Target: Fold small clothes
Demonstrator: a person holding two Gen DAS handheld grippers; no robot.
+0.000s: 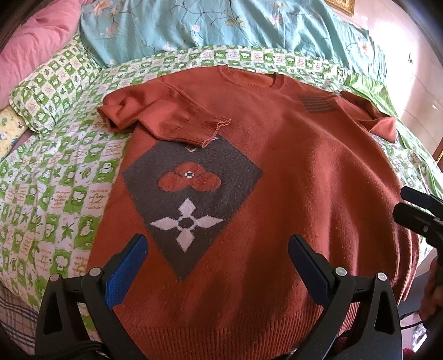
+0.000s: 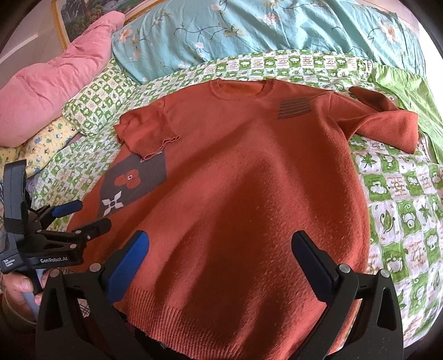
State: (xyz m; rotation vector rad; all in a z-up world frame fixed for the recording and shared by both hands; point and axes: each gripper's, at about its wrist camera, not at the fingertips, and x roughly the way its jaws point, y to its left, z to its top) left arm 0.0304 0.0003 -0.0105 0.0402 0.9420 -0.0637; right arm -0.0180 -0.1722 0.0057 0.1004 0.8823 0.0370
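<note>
A green-and-white checked bedsheet [image 1: 55, 193] is covering the work surface and filling the frame edges of both views. A teal floral quilt [image 1: 221, 25] is lying across the top of the frame, and a pink pillow [image 2: 55, 80] is sitting at upper left. A plain green cloth [image 2: 407, 94] is showing at upper right of the right wrist view.

The rust-orange sweater [image 1: 304, 171] is lying flat at frame centre, front up. Its long axis is running from the ribbed hem [image 2: 177, 313] at the bottom of the frame to the round collar [image 1: 252, 77] at the top. The sleeve [image 1: 171, 119] at centre left is lying folded inward over the chest; the other sleeve [image 2: 387, 124] is extending to upper right. The knit is looking fine and slightly fuzzy. A grey diamond panel [image 1: 193, 205] is carrying a white four-petal motif and an orange flower.

The left gripper [image 1: 218, 265] is hovering above the hem with jaws released. The right gripper [image 2: 221, 263] is likewise hovering, spread wide and gripping nothing.
</note>
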